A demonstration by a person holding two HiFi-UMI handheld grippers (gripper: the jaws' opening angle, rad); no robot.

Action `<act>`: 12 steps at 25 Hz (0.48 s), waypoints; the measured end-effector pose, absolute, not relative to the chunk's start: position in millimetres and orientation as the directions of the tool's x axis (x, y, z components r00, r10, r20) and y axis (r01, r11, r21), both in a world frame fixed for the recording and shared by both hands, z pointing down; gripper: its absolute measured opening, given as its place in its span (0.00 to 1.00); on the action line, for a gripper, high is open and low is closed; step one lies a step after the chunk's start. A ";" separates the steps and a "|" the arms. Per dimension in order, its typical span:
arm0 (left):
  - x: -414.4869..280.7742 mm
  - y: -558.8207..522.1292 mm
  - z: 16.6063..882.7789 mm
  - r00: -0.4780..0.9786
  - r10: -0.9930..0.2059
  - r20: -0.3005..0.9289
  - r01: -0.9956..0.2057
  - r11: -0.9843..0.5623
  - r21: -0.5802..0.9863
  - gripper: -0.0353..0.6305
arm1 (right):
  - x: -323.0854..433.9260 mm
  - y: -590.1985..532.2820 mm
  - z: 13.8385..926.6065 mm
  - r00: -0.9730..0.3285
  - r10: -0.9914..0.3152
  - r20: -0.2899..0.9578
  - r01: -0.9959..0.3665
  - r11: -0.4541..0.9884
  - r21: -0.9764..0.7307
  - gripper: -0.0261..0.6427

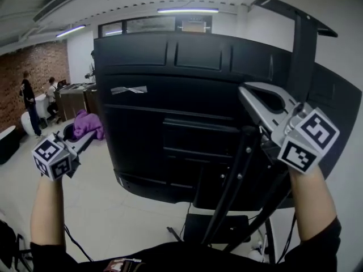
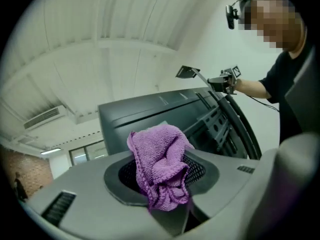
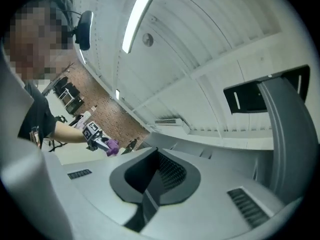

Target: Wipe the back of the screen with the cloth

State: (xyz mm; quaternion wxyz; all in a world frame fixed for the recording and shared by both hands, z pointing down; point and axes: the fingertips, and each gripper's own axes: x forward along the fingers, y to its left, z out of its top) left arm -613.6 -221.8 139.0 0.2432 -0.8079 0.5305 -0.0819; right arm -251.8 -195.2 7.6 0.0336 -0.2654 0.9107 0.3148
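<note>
Both jaws of the left gripper (image 1: 84,141) pinch a crumpled purple cloth (image 2: 161,165) for wiping the large black screen (image 1: 170,95); the right gripper (image 1: 246,91) is closed, empty.

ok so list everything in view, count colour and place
large flat screen back: one, black, centre
strip of tape: one, grey, upper left of the screen back
metal stand: one, black, under the screen
fuzzy cloth: one, purple, clamped in the left gripper
ceiling strip lights: two, white, overhead
brick wall: one, red-brown, far left
people: at least two, dim, far left
left gripper: one, grey, left, shut on cloth
right gripper: one, grey, right, shut, empty
forearms: two, bare, bottom corners
</note>
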 end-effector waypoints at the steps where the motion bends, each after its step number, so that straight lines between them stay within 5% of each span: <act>1: -626.7 -223.3 128.0 0.399 -0.905 -0.144 -0.836 -0.295 -0.462 0.29 | -255.8 -198.7 -0.7 -0.854 -0.469 -0.226 -0.505 0.640 0.579 0.05; 12: -657.6 -264.4 23.7 0.237 -0.937 -0.256 -0.918 -0.131 -0.374 0.29 | -260.5 -235.5 -29.6 -0.810 -0.516 -0.278 -0.567 0.567 0.597 0.05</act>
